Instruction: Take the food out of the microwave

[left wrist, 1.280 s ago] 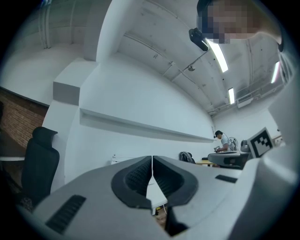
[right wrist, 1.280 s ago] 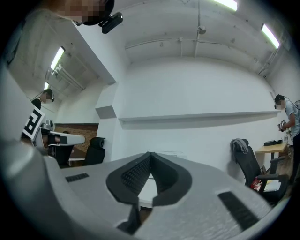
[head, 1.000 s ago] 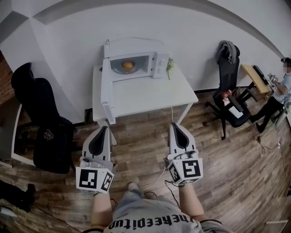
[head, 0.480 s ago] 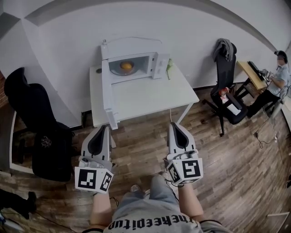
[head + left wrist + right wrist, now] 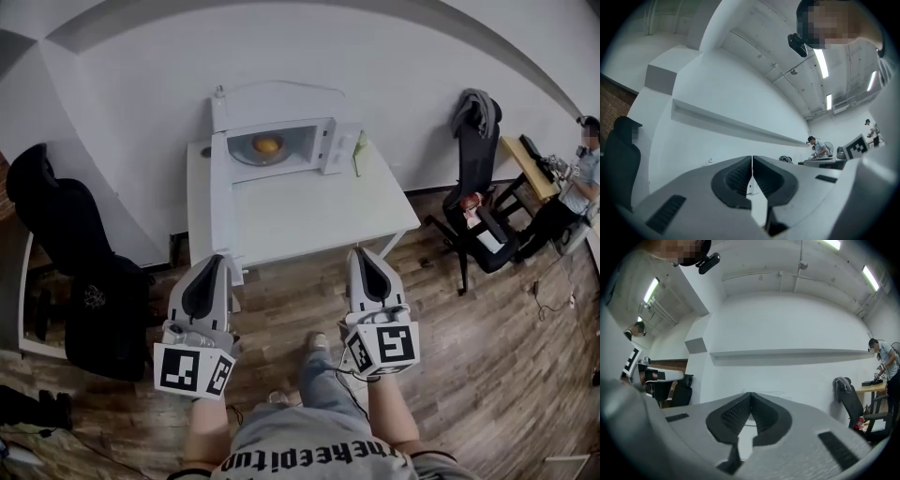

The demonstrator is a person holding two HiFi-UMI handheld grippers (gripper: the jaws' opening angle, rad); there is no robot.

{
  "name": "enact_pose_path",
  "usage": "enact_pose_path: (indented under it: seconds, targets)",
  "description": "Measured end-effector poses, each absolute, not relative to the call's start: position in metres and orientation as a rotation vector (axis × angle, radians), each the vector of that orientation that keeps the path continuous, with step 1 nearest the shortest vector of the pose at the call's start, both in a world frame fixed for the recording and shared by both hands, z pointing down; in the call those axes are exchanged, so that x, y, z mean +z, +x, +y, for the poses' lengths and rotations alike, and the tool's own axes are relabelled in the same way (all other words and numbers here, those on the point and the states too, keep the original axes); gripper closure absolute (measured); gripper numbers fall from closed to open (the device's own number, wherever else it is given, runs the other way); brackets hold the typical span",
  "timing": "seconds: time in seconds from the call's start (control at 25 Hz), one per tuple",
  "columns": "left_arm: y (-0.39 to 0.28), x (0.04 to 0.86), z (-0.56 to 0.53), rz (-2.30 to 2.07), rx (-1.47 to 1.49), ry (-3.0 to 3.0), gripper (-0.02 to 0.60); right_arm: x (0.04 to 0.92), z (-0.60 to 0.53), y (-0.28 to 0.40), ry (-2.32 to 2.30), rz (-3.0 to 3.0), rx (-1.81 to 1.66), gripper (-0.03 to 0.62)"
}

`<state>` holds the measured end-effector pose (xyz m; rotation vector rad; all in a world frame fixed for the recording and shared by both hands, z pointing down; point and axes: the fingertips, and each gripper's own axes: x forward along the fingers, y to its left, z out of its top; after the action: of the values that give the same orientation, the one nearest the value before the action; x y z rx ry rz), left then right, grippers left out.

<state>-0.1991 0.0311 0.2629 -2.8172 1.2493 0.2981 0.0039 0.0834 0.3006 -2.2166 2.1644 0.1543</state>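
Note:
In the head view a white microwave (image 5: 281, 139) stands at the back of a white table (image 5: 309, 211), its door (image 5: 221, 206) swung wide open to the left. Inside, an orange piece of food (image 5: 267, 144) lies on a plate. My left gripper (image 5: 213, 262) and right gripper (image 5: 364, 255) hover side by side over the wooden floor, short of the table's front edge and well away from the food. Both are shut and hold nothing. In the left gripper view my left gripper (image 5: 752, 159) shows its jaws pressed together, and in the right gripper view so does my right gripper (image 5: 750, 395).
A green bottle (image 5: 359, 150) stands just right of the microwave. A black chair (image 5: 80, 272) sits to the table's left, another chair (image 5: 478, 178) with a grey garment to its right. A person (image 5: 572, 183) works at a desk at far right. A cable hangs off the table's front.
The table and microwave have come closer and sit lower in the head view as the person walks forward. Both grippers stay shut and keep their places in the frame.

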Motion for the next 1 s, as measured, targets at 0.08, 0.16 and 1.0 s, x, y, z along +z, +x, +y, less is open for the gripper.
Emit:
enact_pose_path:
  seconds: [0.08, 0.16, 1.0]
  targets:
    - [-0.187, 0.26, 0.017, 1.251, 0.3, -2.805, 0.572, 0.299, 0.066, 0.014, -2.201, 2.178, 0.159, 0.589]
    - [-0.175, 0.257, 0.003, 1.264, 0.301, -2.791, 0.572, 0.299, 0.048, 0.024, -2.18, 2.196, 0.161, 0.589]
    - [-0.05, 0.255, -0.107, 1.477, 0.277, -2.664, 0.572, 0.295, -0.1, 0.128, -1.915, 2.424, 0.154, 0.589]
